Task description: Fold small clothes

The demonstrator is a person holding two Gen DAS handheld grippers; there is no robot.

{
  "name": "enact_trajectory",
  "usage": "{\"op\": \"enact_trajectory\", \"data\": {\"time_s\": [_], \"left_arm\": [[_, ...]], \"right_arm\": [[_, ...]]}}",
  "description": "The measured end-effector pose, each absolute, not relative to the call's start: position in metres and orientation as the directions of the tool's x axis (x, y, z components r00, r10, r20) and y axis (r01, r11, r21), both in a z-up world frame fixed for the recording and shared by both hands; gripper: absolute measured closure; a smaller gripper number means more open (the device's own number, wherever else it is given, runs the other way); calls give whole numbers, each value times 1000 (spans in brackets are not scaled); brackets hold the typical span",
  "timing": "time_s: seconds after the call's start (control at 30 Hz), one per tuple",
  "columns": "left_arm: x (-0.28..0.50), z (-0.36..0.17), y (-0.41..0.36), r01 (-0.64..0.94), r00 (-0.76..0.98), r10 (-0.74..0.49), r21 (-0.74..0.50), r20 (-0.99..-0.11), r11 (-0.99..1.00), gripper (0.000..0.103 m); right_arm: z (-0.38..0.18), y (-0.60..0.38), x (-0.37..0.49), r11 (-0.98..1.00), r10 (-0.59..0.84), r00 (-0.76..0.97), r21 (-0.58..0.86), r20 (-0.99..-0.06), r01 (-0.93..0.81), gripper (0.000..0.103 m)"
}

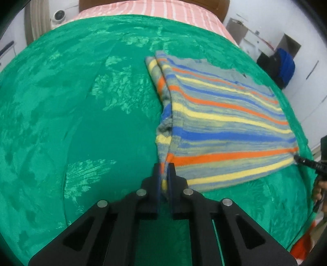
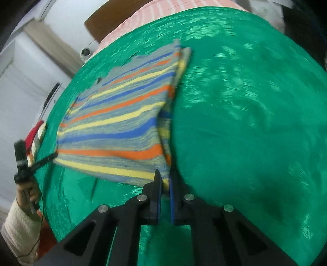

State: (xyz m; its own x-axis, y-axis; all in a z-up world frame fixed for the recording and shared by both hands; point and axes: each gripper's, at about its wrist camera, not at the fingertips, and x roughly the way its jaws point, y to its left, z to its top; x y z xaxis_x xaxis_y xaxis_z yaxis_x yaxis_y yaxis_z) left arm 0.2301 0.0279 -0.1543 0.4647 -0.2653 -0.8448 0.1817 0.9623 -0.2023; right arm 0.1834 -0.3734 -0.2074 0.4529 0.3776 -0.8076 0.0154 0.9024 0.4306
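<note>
we see a striped garment (image 1: 224, 122) in blue, orange, yellow and grey lying on a green velvet cover (image 1: 81, 122) spread over a bed, with pink-and-white striped bedding (image 1: 153, 8) showing at the far edge. the garment sits right of centre in the left wrist view, its near edge lifted just off the cover. our left gripper (image 1: 165, 165) has its fingers clamped on the garment's near left corner, cloth bunched between them. our right gripper (image 2: 165, 174) has its fingers pinched on the opposite near corner, seen in the right wrist view, which is blurred. in the left wrist view the right gripper's tip meets the garment's near right corner at the frame's right edge. in the right wrist view the person's left hand (image 2: 26, 190), in a pale sleeve (image 2: 18, 231), grips the other tool's handle at the far left. white cabinets (image 1: 310, 92) stand beyond the bed.
</note>
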Motion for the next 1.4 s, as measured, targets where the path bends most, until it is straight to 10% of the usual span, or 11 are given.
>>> {"op": "enact_trajectory", "data": {"time_s": [0.27, 0.73, 0.77, 0.83, 0.93, 1.13, 1.23, 1.4], "left_arm": [[175, -105, -15, 242, 605, -133, 23, -785, 970, 45], [149, -157, -331, 746, 500, -335, 201, -799, 635, 47], [153, -160, -338, 744, 513, -342, 209, -787, 635, 51], [164, -161, -346, 732, 510, -346, 186, -788, 655, 94], [172, -155, -337, 720, 491, -390, 111, -779, 685, 95], [173, -143, -314, 718, 445, -496, -34, -746, 695, 95], [182, -125, -273, 659, 449, -545, -149, -708, 737, 95], [195, -96, -161, 487, 510, -588, -353, -627, 799, 96]], "right_arm": [[-180, -384, 147, 899, 346, 565, 436, -749, 28, 72], [-156, -450, 131, 868, 337, 659, 494, -672, 59, 60], [-156, -451, 136, 867, 341, 658, 496, -671, 56, 59], [-154, -456, 156, 859, 367, 651, 511, -664, 37, 54], [-160, -457, 204, 817, 453, 623, 576, -638, -5, 43], [-204, -430, 316, 699, 578, 555, 714, -598, 41, 44], [-208, -414, 347, 711, 554, 559, 700, -617, 67, 95], [-135, -346, 354, 779, 549, 592, 619, -590, -106, 95]]}}
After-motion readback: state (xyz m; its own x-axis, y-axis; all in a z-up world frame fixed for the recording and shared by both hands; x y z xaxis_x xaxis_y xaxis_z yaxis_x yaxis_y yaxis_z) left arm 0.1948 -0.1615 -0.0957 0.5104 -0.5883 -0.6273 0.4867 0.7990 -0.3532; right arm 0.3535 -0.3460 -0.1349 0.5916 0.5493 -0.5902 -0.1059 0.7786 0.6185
